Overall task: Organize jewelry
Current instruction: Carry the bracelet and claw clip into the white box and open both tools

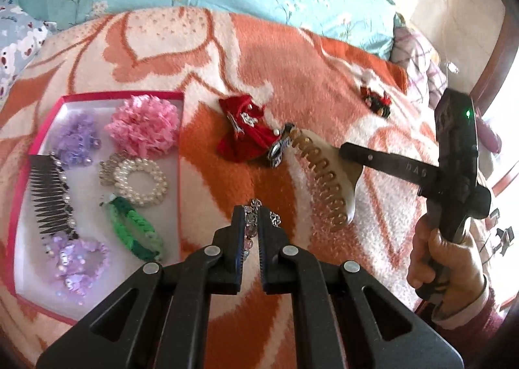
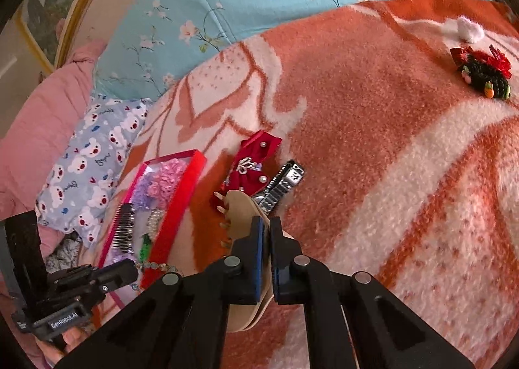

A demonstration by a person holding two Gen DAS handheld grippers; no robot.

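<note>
The left gripper point(image 1: 254, 216) is clamped on a beaded chain point(image 1: 251, 226), held above the blanket point(image 1: 324, 83) just right of the pink box point(image 1: 42, 129). The right gripper point(image 2: 269, 229) pinches the beige comb clip point(image 2: 241, 207), whose far end lies by the red bow point(image 2: 256, 161) and a silver clip point(image 2: 282, 184). The box holds a black comb point(image 1: 48, 197), pearl ring point(image 1: 142, 181), pink flower point(image 1: 142, 129) and green braid point(image 1: 136, 229); a dark red-trimmed clip point(image 2: 483, 74) lies well apart.
</note>
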